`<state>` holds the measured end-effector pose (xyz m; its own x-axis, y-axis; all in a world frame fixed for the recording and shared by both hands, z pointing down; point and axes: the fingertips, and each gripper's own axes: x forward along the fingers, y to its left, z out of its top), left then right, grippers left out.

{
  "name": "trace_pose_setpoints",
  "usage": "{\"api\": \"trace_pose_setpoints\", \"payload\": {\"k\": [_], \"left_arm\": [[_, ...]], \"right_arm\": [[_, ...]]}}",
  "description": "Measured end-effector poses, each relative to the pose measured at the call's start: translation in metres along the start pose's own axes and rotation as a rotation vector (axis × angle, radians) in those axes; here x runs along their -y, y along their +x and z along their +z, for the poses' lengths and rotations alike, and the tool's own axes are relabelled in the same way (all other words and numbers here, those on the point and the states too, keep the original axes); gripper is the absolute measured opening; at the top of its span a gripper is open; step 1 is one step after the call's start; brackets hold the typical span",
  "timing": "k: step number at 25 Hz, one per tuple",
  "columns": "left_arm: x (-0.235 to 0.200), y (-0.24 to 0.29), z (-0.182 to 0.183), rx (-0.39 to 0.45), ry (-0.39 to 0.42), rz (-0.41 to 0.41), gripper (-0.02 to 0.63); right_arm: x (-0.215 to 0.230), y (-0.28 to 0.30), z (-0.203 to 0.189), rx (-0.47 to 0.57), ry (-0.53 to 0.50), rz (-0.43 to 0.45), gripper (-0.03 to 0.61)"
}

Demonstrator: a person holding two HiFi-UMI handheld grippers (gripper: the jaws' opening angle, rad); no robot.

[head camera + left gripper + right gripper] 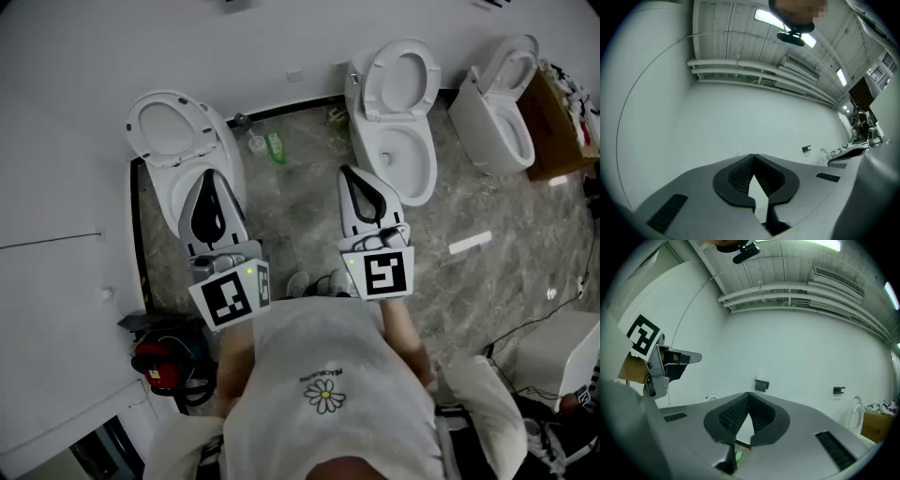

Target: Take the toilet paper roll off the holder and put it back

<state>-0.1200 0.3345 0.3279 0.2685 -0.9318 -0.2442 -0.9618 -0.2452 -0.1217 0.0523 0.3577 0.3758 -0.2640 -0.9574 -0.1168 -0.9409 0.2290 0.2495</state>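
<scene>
Both claws are pressed together tip to tip with nothing between them: the left gripper [214, 174] hangs over the bowl of the left toilet [161, 127], and the right gripper [346, 171] sits just beside the middle toilet [398, 150]. From their own cameras, the left gripper [753, 156] and right gripper [748, 393] each show their ribbed pads meeting at a point against the bare white wall.

I cannot find the toilet paper roll in any view. A small black bracket [761, 385] is fixed to the wall just above the right claw's tip, and a second bracket [839, 390] sits further right.

All three toilets have their lids up. The middle bowl shows only white porcelain, while the right toilet [502, 108] stands side-on, so its bowl is hidden. A cardboard box [553, 131] against that toilet holds a jumble of white and coloured things too small to tell. A green bottle [277, 147] stands on the floor between the left and middle toilets, near the wall.
</scene>
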Motion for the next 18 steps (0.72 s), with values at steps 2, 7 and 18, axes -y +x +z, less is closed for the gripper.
{"api": "trace_pose_setpoints", "payload": {"k": [2,7,18], "left_arm": [[0.002,-0.001,-0.001,-0.001,0.000,0.004,0.018],[0.009,0.002,-0.002,-0.003,-0.003,0.008,0.018],[0.043,-0.002,-0.004,-0.005,-0.013,0.043,0.017]], "right_arm": [[0.001,-0.002,-0.001,0.005,-0.003,0.003,0.011],[0.008,-0.004,-0.002,0.011,0.001,0.010,0.011],[0.045,-0.021,-0.012,0.017,0.052,0.011,0.011]]}}
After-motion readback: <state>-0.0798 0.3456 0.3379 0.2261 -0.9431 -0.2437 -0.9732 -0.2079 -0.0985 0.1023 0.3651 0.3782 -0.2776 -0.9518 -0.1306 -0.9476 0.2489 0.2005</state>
